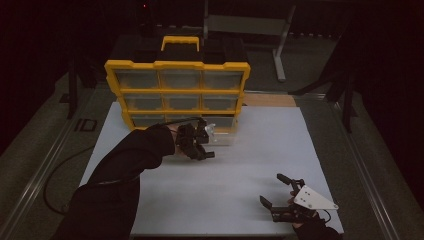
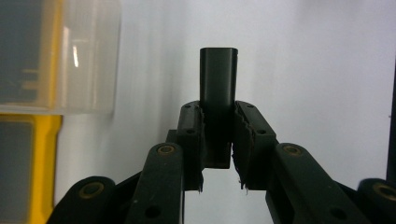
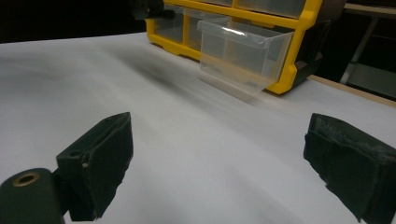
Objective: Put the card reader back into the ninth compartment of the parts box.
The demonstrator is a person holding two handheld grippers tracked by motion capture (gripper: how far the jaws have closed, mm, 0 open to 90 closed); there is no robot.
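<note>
A yellow organiser [image 1: 177, 65] with clear drawers stands at the back of the white table. Its bottom right drawer [image 1: 222, 134] is pulled out, and it also appears as the clear drawer [image 3: 243, 49] in the right gripper view. My left gripper [image 1: 206, 152] hovers just in front of that drawer, shut on a small black rectangular part [image 2: 218, 79] that sticks up from between the pads. The clear drawer [image 2: 88, 56] lies to the left of those jaws. Near the table's front right corner, my right gripper [image 1: 274, 190] is open and holds nothing [image 3: 219, 158].
The white tabletop [image 1: 250, 155] stretches between the two grippers. A dark cable [image 1: 55, 175] curves along the table's left side. A metal frame leg [image 1: 280, 45] stands behind the organiser. Dark floor surrounds the table.
</note>
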